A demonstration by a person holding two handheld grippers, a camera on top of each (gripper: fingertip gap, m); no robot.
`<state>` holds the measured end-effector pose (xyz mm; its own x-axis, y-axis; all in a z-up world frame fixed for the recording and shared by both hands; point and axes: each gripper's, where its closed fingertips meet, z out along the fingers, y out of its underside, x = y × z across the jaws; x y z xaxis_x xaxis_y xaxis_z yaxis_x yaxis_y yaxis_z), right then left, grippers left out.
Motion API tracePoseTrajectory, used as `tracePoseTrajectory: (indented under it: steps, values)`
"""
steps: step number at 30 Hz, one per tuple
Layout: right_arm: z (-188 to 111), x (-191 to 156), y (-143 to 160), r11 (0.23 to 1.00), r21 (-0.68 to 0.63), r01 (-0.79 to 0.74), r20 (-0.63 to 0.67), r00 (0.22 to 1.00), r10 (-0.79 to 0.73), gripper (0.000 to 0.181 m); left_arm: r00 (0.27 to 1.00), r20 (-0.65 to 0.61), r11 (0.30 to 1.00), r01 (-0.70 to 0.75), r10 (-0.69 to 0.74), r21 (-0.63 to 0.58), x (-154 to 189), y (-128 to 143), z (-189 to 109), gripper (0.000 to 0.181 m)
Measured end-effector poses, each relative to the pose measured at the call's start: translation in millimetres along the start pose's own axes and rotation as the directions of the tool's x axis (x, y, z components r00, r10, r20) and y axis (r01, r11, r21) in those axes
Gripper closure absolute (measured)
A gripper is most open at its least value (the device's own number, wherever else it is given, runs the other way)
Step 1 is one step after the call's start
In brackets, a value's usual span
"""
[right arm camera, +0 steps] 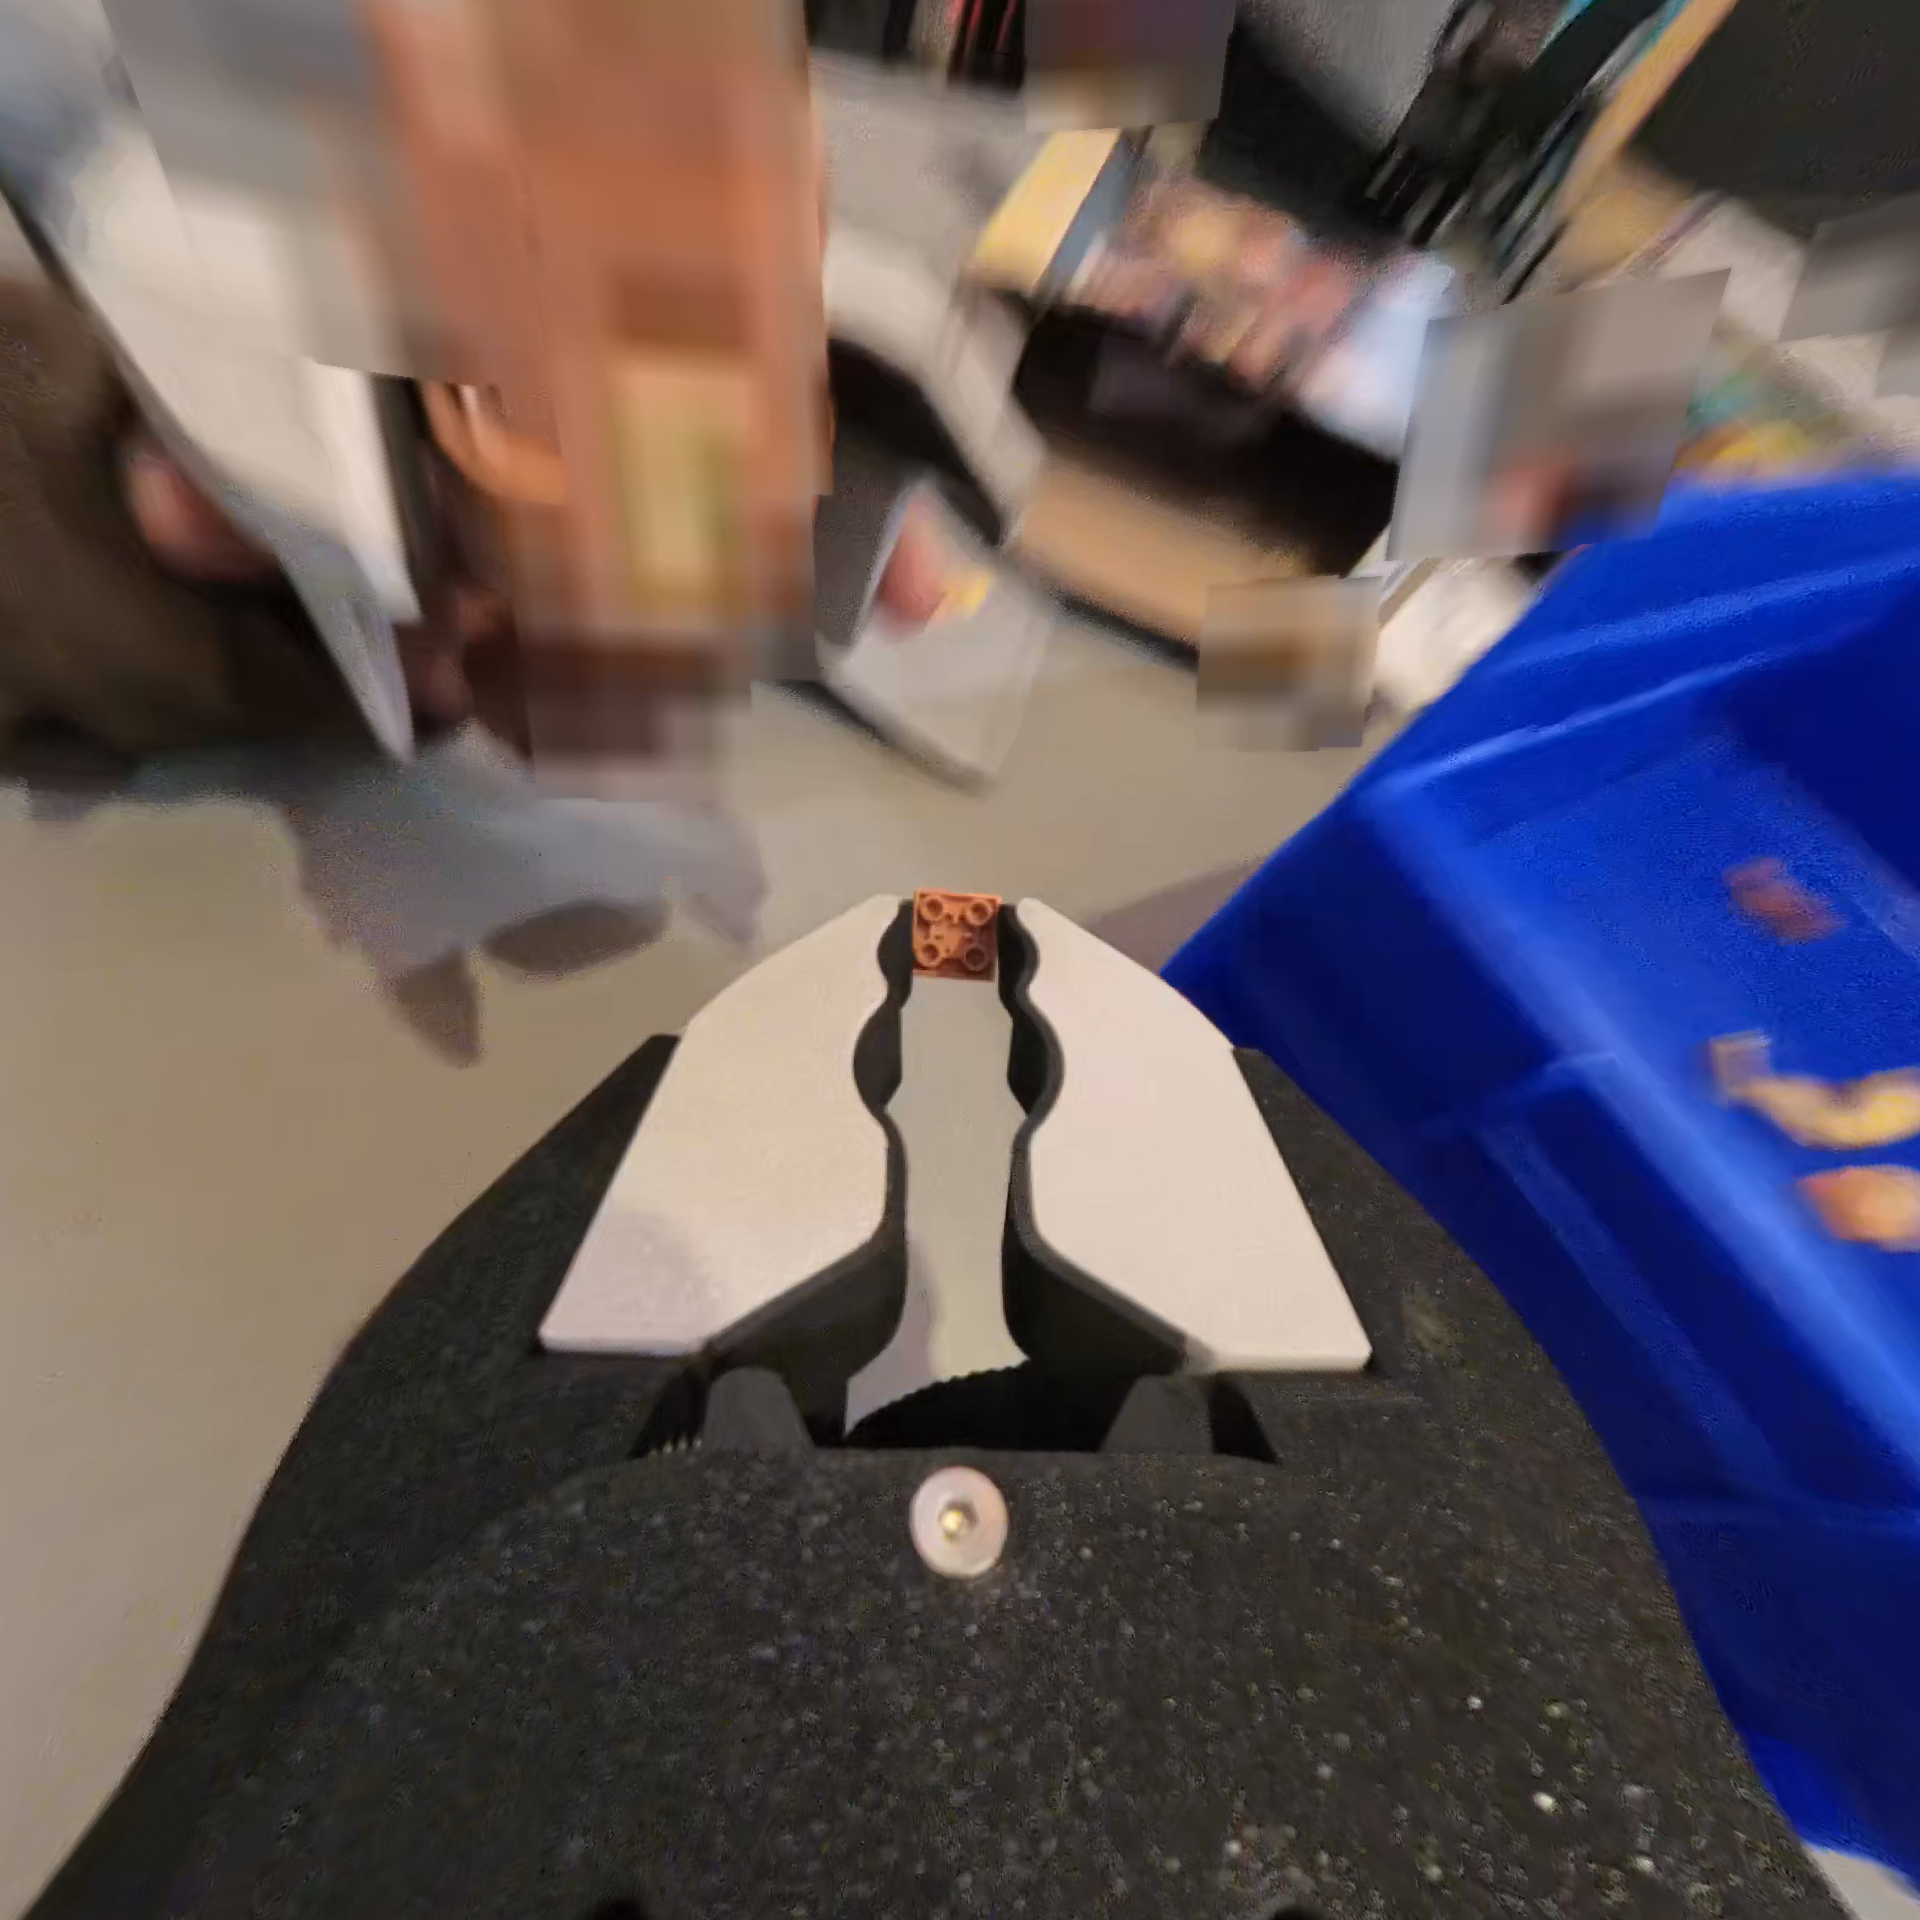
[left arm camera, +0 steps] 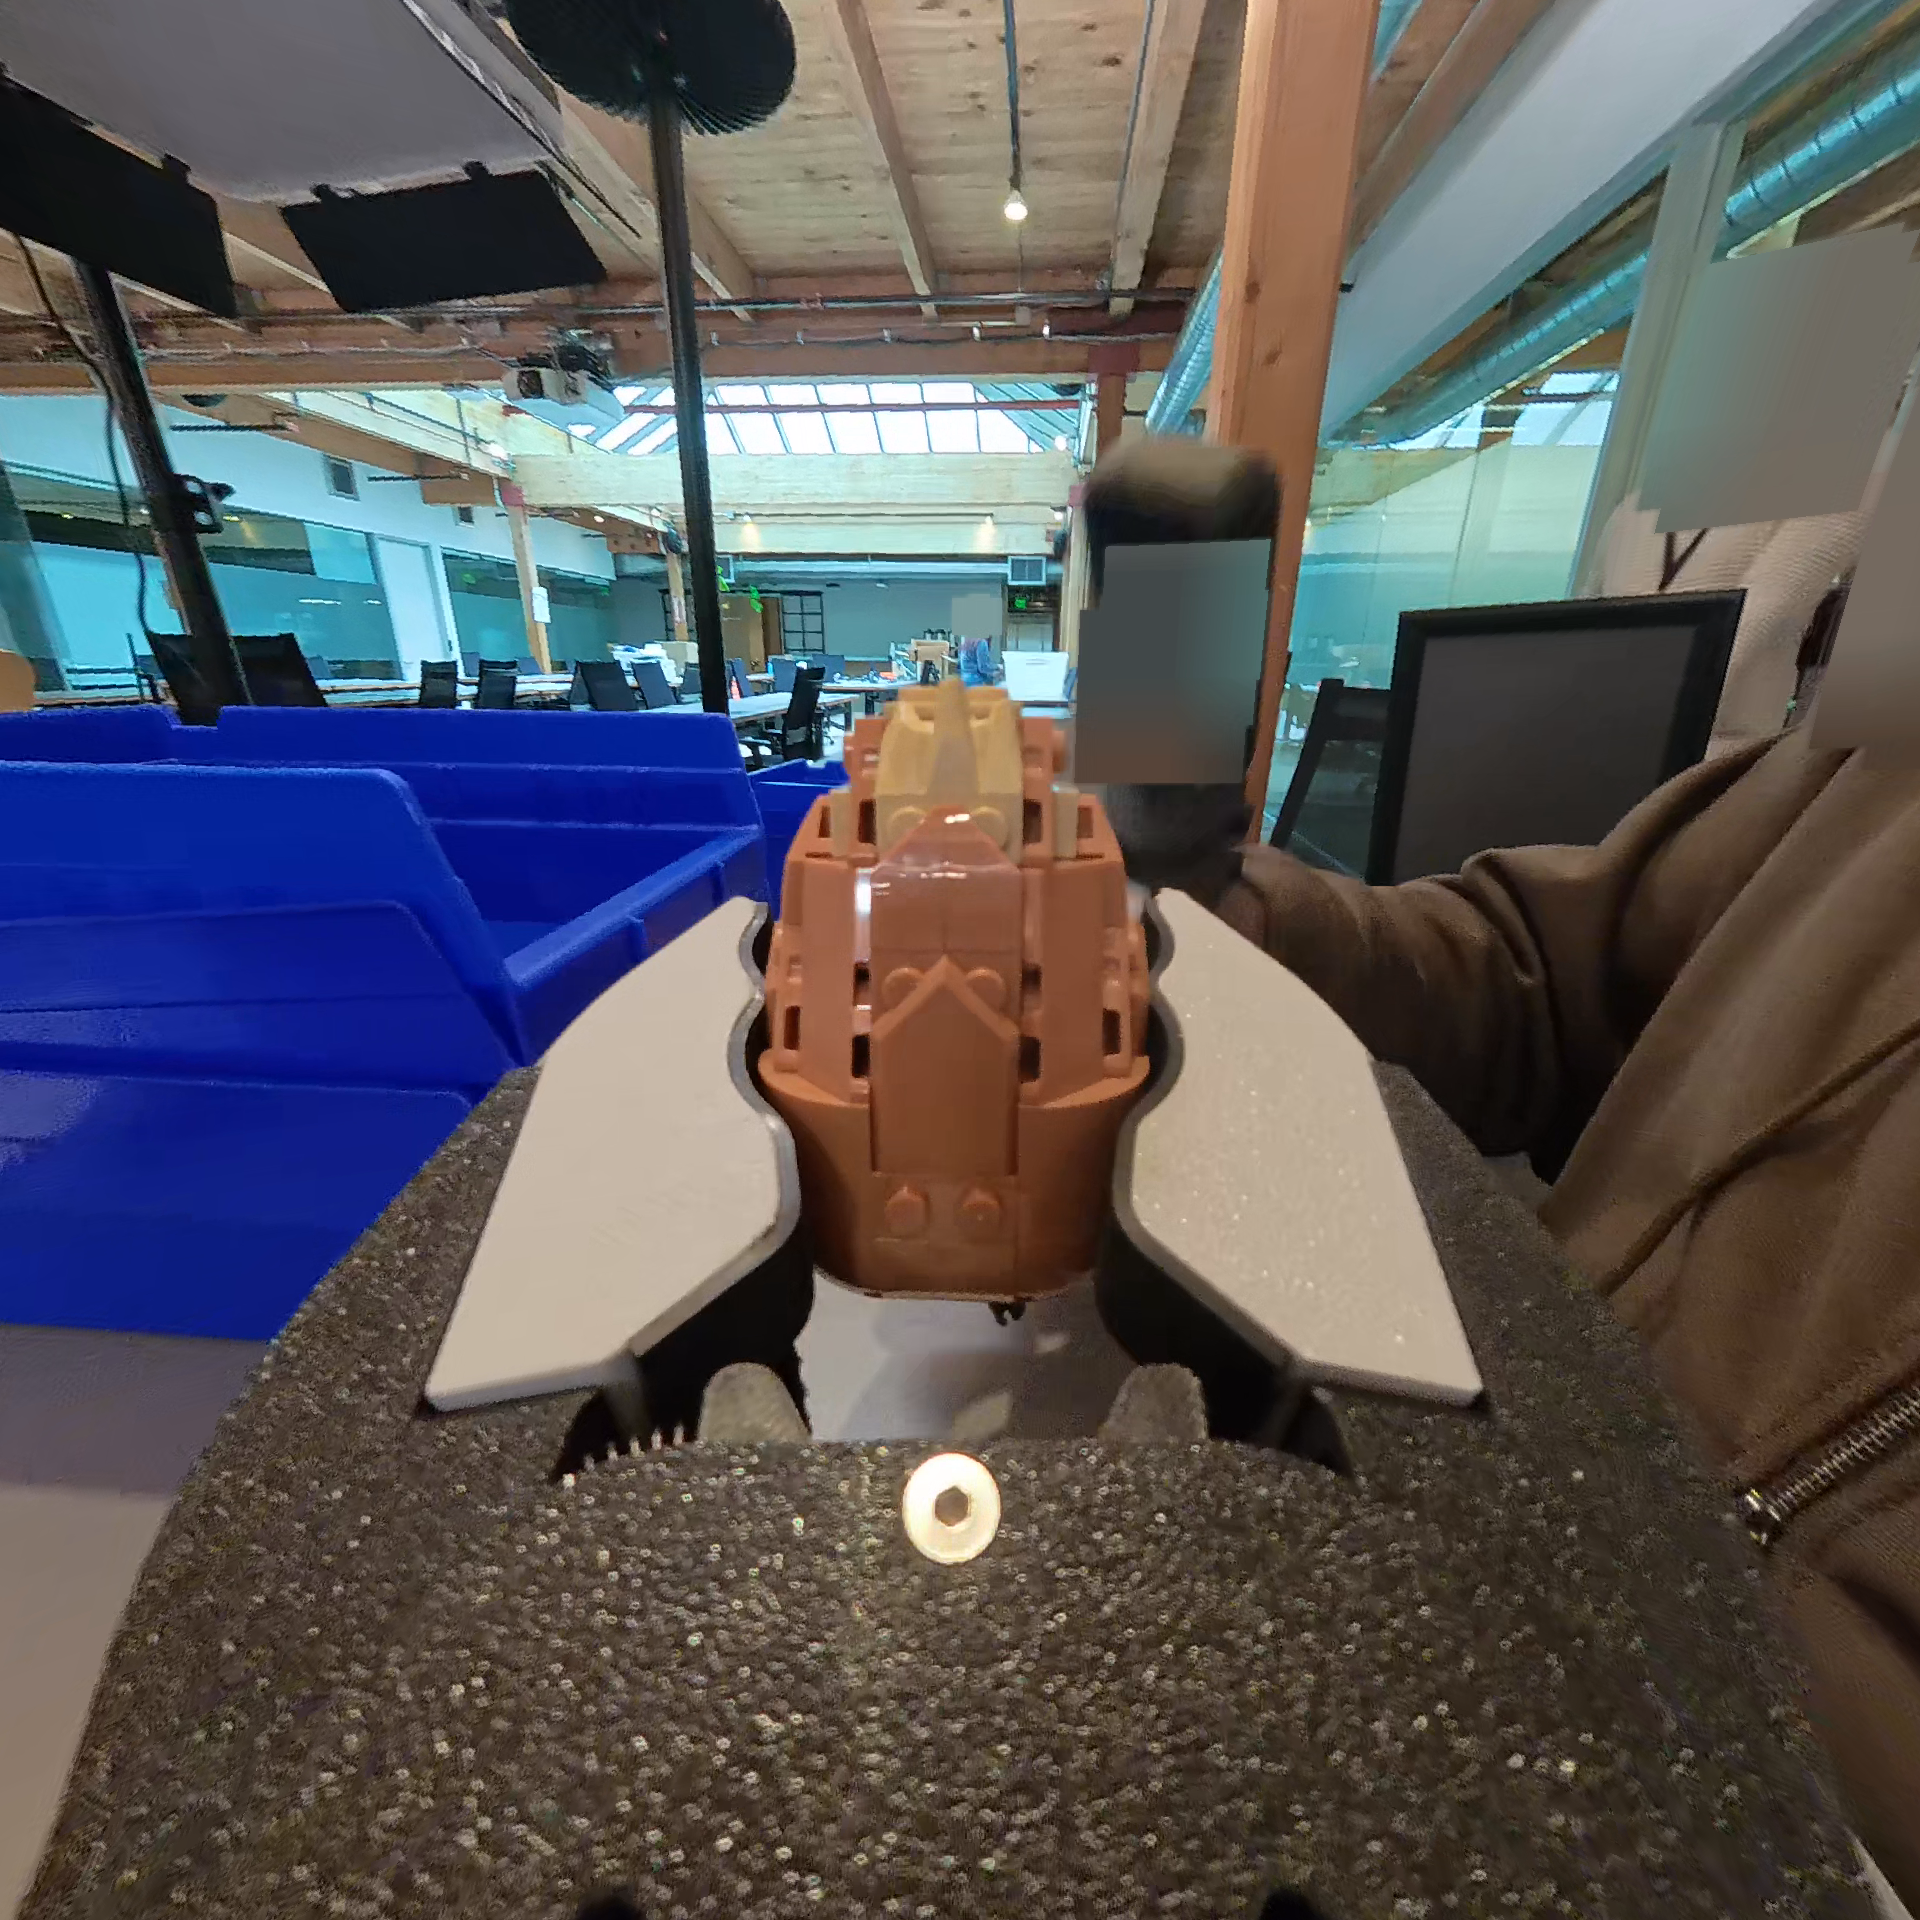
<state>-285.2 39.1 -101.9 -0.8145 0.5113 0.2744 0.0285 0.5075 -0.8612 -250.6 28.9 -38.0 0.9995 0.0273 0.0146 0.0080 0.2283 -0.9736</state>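
Observation:
My left gripper is shut on a brown brick-built model with a tan top. It holds the model upright, up in the air. My right gripper is shut on a small brown square brick, pinched at the very fingertips, its underside facing the camera. In the right wrist view the other gripper and the brown model show blurred at the upper left, held by a person's hand.
Blue plastic bins stand to the left in the left wrist view. A blue bin with small bricks in it is at the right in the right wrist view. A person's brown sleeve reaches in from the right. A grey tabletop lies below. Left tips to right tips: about 7 centimetres.

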Motion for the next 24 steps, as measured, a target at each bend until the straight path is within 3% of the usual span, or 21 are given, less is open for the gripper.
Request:
tracePoseTrajectory:
  steps: [4, 5, 7, 12, 17, 21, 24]
  values:
    - [-51.6, 82.3, -74.8, 0.969, 0.245, 0.012, -0.263, 0.963, 0.055, 0.165, 1.0, 0.026, 1.0, 0.005, -0.005, 0.01, -5.2, -0.8, -1.6, 0.115]
    - [-55.8, 106.3, -79.3, 0.971, 0.239, -0.023, -0.306, 0.947, 0.098, 0.165, 1.0, 0.03, 1.0, 0.002, -0.002, 0.008, -5.5, -0.7, -1.7, 0.115]
    - [-54.0, 144.0, -76.6, 0.968, 0.203, -0.149, -0.319, 0.924, 0.209, 0.136, 0.999, 0.034, 1.0, -0.005, 0.005, 0.007, -5.4, -1.8, -2.1, 0.115]
    - [-72.1, 173.4, -81.7, 0.896, 0.369, -0.249, -0.28, 0.889, 0.362, 0.138, 0.999, 0.033, 1.0, 0.008, -0.009, 0.022, -5.7, -5.2, -3.5, 0.115]
    - [-84.9, 143.1, -71.9, 0.889, 0.424, -0.17, -0.25, 0.922, 0.296, 0.145, 0.999, 0.0, 0.999, 0.042, -0.042, 0.002, -0.4, 1.5, 1.1, 0.115]
    - [-63.7, 56.4, -60.0, 0.912, 0.41, -0.005, -0.056, 0.998, 0.031, 0.152, 0.983, -0.162, 0.996, 0.084, -0.088, -0.03, 25.8, 7.9, 6.3, 0.115]
    - [-52.7, -0.8, -58.0, 0.903, 0.404, 0.144, 0.031, 0.985, -0.171, 0.151, 0.959, -0.266, 0.995, 0.081, -0.095, -0.063, 45.1, 15.3, 8.4, 0.115]
